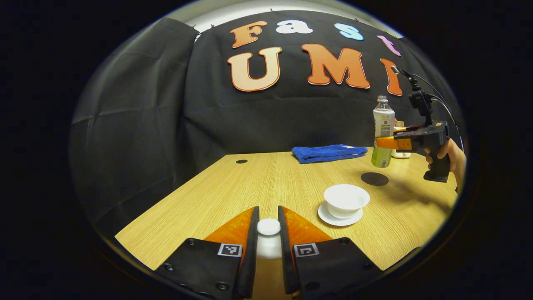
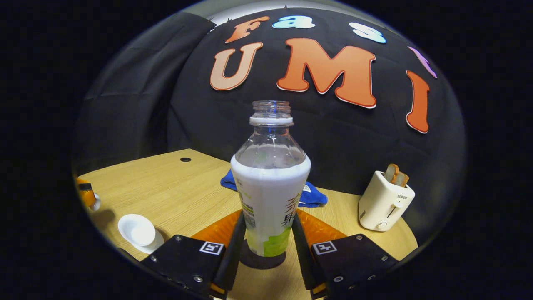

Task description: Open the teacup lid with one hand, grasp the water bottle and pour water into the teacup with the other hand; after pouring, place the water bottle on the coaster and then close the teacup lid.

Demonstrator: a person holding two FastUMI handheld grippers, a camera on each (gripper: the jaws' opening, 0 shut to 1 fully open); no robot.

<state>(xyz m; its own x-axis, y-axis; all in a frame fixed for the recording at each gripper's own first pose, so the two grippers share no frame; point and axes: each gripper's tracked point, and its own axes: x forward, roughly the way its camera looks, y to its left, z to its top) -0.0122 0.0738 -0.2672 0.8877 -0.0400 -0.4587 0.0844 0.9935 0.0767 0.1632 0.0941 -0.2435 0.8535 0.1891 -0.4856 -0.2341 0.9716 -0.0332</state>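
Left gripper (image 1: 268, 227): pinching teacup lid (image 1: 268, 226) above the bench's near edge. Right gripper (image 2: 268, 233): clamped on uncapped water bottle (image 2: 270, 187), hanging over coaster (image 1: 374, 178). Teacup (image 1: 346, 199): open, mid-bench. Step: pour pending or done; cannot tell. Next: lower bottle onto coaster.

clear glossy plastic water bottle (image 2: 270, 183) between the right fingers, smooth paper-like label around it. pale matt wood-grain table (image 1: 233, 196) beyond the left fingers, glossy white teacup (image 1: 346, 200) of ceramic look, soft blue cloth towel (image 1: 327, 152) farther off.
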